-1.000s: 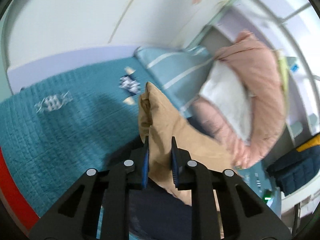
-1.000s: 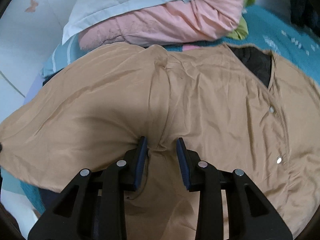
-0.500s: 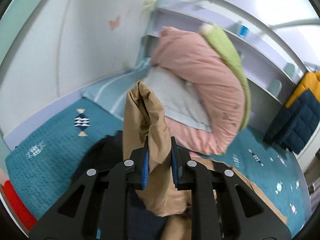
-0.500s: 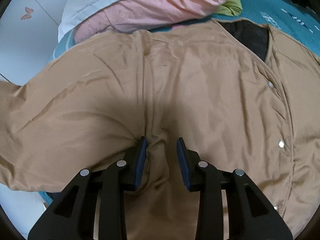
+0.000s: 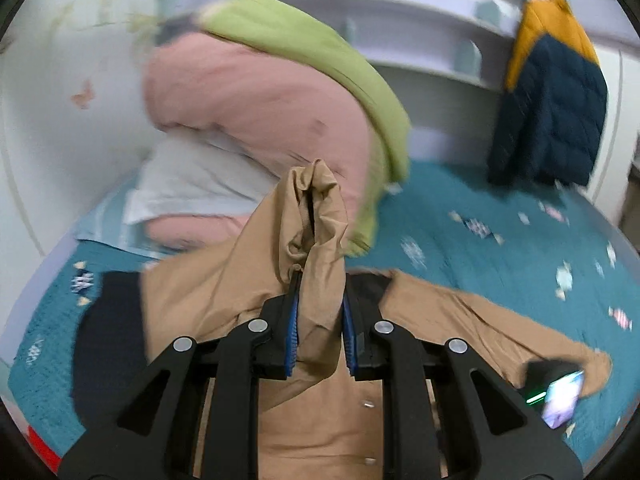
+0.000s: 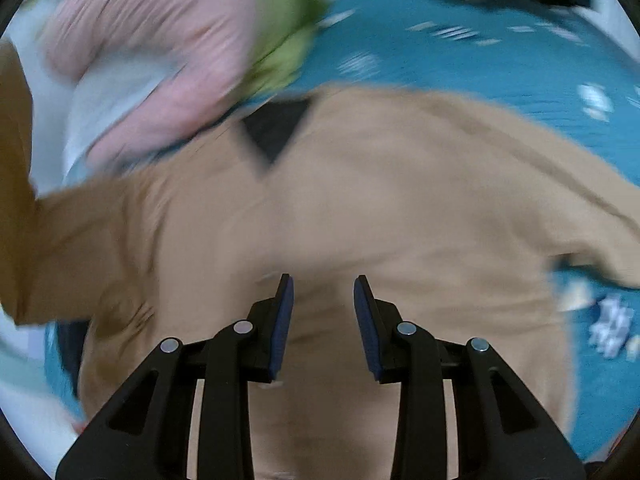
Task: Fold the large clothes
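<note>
- Left wrist view: the left gripper (image 5: 319, 322) is clenching a bunched fold of the tan jacket (image 5: 328, 412), most likely a sleeve end, with the cloth pinched between both blue pads and poking up past the tips
- A second ago this bunch was showing against the blanket (image 5: 500, 248) and wall; now it is standing in front of the pink quilt (image 5: 256, 104), and the jacket body is lying below it, so the sleeve is being carried in over the jacket
- The jacket is lying spread on the blanket, just in front of the quilt, its far sleeve trailing away from the quilt toward a phone-like device (image 5: 560, 392) resting at the cuff
- A navy and yellow coat (image 5: 552, 108) is hanging well beyond the quilt, apart from the jacket
- Right wrist view: the right gripper (image 6: 323, 320) is hanging over the jacket (image 6: 400, 208) with its pads apart; the frame is smeared with motion, so I cannot tell whether cloth is caught between them
- A second ago a ridge of cloth was rising between these pads; now the jacket's dark neck opening (image 6: 276, 132) is sitting nearer the quilt (image 6: 160, 40) in the frame, with the body looking flatter
- My reading for the task: the sleeve fold is under way, and the next move is laying the held cloth flat across the body without dragging the jacket off line
</note>
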{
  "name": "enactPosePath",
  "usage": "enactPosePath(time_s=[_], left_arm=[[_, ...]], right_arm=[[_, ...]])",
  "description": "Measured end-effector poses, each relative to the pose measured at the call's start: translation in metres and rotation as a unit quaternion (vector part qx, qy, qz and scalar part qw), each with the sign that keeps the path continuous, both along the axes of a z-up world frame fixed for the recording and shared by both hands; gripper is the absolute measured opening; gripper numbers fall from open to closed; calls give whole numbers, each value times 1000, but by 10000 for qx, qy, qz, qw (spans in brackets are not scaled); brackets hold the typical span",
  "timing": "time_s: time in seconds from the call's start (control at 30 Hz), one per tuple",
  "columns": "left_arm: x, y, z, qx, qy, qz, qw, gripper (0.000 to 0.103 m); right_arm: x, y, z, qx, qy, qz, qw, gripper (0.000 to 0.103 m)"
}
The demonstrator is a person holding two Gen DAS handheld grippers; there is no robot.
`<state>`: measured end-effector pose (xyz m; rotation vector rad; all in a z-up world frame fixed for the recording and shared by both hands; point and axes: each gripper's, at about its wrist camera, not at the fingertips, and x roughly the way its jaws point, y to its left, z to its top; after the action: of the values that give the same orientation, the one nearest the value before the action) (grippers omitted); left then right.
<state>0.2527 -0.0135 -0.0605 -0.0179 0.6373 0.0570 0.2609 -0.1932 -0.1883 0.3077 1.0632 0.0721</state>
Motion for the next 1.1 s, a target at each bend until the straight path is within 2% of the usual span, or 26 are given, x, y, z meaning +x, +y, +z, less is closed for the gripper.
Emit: enactPosePath(time_s=[0.17,0.2,0.3,0.4,0.5,0.63,0.67,0.73,0.77,0.8,0.93,1.1], left_arm=[[31,-76,-48,159,412,-434,9981,18],[38,-94,-62,240,512,-507,9971,18],[54,-140,-101,358,875,-732,9928,18],[67,-171,-136,528,1194,-788,9883,18],[72,-182,-169,363,1631,-793,9827,18],[69,-187,-196,308,1901,-786,9781,19],[69,-189,-199,344,1944,-811,9770,21],[68,-190,-201,289,2050,-939,9738,33],[66,-188,-198,144,2085,-1062,9721,45],[63,-185,-191,-59,2080,-1198,9708,50],[48,-171,-161,-110,1847,-1429,9723,52],[30,-131,-124,155,1371,-1460,9796,51]], right_arm=[[2,-79,20,989,-48,-732,9924,31],[0,-86,23,1036,-93,-810,9913,31],[-1,-103,31,837,-164,-953,9918,31],[2,-118,24,587,-102,-1152,9915,31],[6,-136,6,580,178,-1338,9892,31],[9,-158,-6,706,379,-1624,9835,31],[8,-160,-6,722,371,-1648,9830,32],[10,-158,-5,700,353,-1643,9833,41],[11,-155,-4,641,359,-1637,9838,49],[12,-153,-3,567,359,-1632,9843,50],[13,-150,-3,347,276,-1601,9861,50],[16,-129,3,-220,20,-1355,9905,50]])
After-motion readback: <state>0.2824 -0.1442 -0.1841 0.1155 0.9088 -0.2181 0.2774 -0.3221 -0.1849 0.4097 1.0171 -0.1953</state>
